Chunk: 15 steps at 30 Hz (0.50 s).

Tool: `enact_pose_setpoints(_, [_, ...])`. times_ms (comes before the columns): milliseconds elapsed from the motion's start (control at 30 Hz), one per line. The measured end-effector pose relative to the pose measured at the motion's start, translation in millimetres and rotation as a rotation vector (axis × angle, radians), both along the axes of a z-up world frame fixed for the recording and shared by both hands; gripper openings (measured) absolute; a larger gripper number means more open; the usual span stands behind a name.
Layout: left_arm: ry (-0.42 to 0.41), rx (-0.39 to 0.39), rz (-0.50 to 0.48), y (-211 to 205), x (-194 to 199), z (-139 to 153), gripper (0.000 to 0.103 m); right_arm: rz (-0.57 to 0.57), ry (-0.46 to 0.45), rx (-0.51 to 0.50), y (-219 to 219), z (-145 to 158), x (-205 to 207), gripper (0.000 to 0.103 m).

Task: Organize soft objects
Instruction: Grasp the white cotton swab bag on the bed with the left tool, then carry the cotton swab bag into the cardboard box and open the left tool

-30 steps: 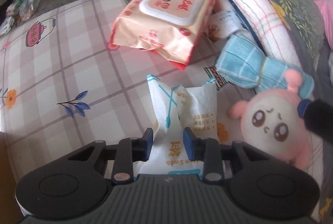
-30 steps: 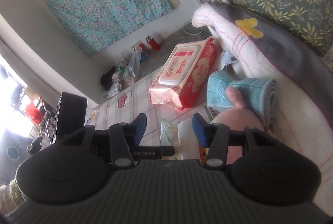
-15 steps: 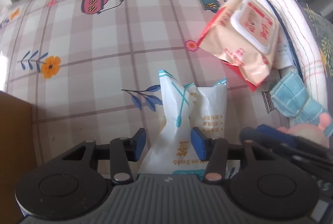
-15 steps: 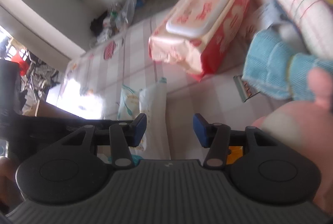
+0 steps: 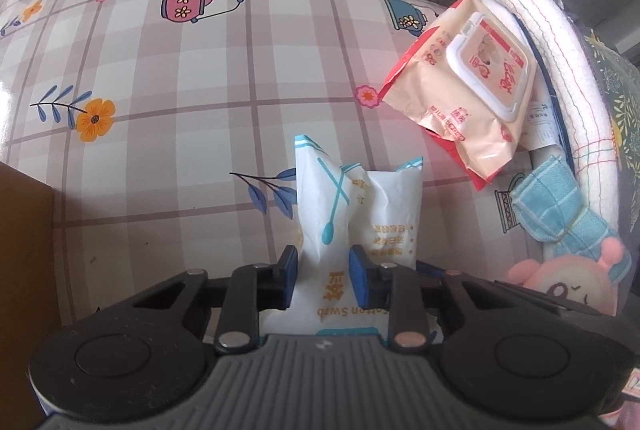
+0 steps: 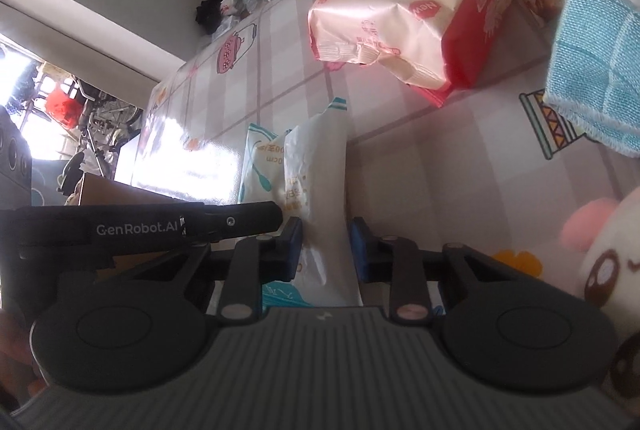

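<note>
Cotton-swab packet, a white crinkled plastic pouch with teal print [image 5: 352, 214], stands pinched upright near the middle of the bench [image 5: 132, 134], which is covered in a checked cloth with flower and teapot motifs.

Left wrist view: the left hand-held gripper [image 5: 323, 272] points steeply down, its blue pads closing on the lower part of the pouch and pressing it from both sides. A pink-and-red wet-wipe pack with a white flip lid [image 5: 464, 98] lies toward the far right edge, a folded blue checked cloth [image 5: 560, 210] beside it, and a pink plush toy [image 5: 568, 290] at the near right. A brown cardboard box [image 5: 22, 214] shows at the left edge.

Right wrist view: the right hand-held gripper [image 6: 325, 250] slants down, its pads closing on a fold of the same pouch [image 6: 316, 174]; the black body of the other tool [image 6: 148, 226] crosses just to the left.

Risk, as judged: two grips set close on one thin, slippery film could tear or crumple it if the hands pull apart, or the fingers could knock together; a slack pinch could let the pouch slide out when lifted.
</note>
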State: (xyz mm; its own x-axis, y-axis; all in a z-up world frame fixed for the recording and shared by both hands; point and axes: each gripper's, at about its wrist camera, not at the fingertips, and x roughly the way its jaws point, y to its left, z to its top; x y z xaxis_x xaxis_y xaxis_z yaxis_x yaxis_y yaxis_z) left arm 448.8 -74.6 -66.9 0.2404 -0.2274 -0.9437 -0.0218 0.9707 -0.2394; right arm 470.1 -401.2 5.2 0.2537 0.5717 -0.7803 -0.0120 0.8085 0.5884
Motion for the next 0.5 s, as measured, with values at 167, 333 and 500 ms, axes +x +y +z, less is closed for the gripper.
enact_pose_setpoints(167, [-0.034, 0.005, 0.001, 0.5, -7.9, 16.0, 0.015, -0.019, -0.041, -0.016, -0.7, 11.7, -6.7, 0.016])
enact_pose_setpoints(333, [-0.100, -0.037, 0.007, 11.9, -21.8, 52.6, 0.013, -0.033, -0.097, -0.001, -4.8, 43.9, -17.1, 0.014])
enact_pose_setpoints(500, [-0.186, -0.079, 0.008, 31.1, -48.3, 97.8, 0.013, -0.025, -0.189, -0.008, 5.0, 97.1, -37.4, 0.014])
